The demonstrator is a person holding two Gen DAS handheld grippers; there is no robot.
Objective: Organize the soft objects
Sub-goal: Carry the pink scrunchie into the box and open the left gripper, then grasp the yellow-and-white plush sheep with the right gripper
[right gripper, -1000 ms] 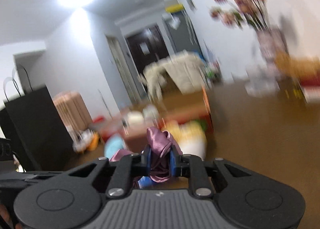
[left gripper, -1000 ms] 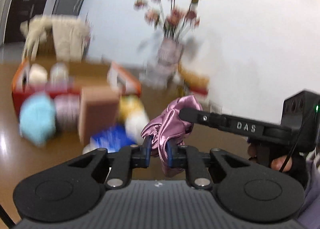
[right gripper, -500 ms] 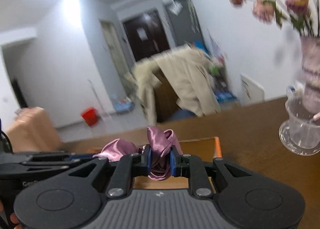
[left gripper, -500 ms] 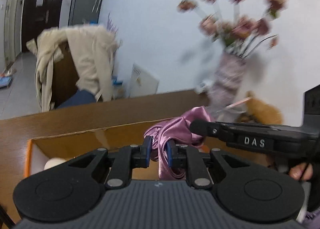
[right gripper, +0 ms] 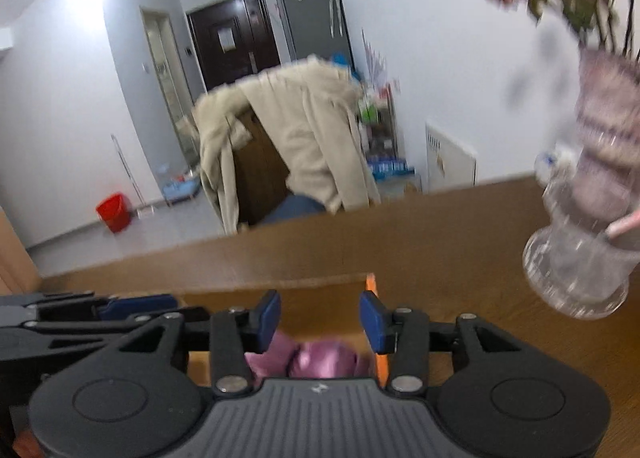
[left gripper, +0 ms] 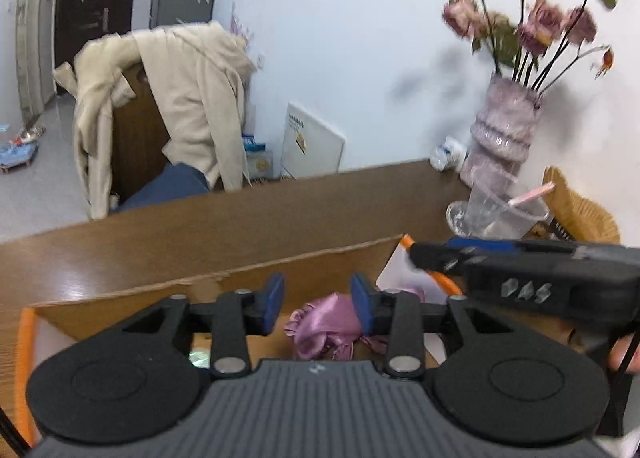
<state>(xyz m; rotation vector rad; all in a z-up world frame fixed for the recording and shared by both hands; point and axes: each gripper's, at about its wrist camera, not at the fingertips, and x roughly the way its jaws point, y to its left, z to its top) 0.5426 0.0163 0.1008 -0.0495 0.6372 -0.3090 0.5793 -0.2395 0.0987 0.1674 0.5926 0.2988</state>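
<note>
Hanging over a cardboard box [left gripper: 256,278] on the brown table [left gripper: 160,242], both grippers point down into it, side by side. Left gripper [left gripper: 318,304]: blue pads [left gripper: 274,300] apart, jaws have just been opening, nothing clamped. The pink satin scrunchie [left gripper: 324,324] lies loose inside the box, below & between the pads; its right edge sits right at the right pad, can't tell if it still touches. Box has an orange edge on the left side and a white flap at the right corner. Something pale and shiny shows on the box floor under the left finger, too small to say what.

Beyond the table on the left, a chair [left gripper: 136,138] w/ a beige coat [left gripper: 192,98] draped over it, dark door further back.

Right gripper [right gripper: 320,320]: pads [right gripper: 268,320] also apart, jaws just been opening too, empty between them. In its own view the scrunchie [right gripper: 320,364] sits low in the box [right gripper: 320,298], beneath the gap, partly hidden by the gripper body. From the left wrist view that right gripper [left gripper: 424,254] comes in from the right, tip over the box's right corner; a bit of the person's hand [left gripper: 624,358] shows at the frame edge behind it.

Far right on the table: clear glass cup [left gripper: 496,214] w/ a pink stick in it, just in front of a pinkish vase [left gripper: 502,130] of dried roses [left gripper: 536,18], blurred. A woven basket [left gripper: 580,210] stands right of the cup.
</note>
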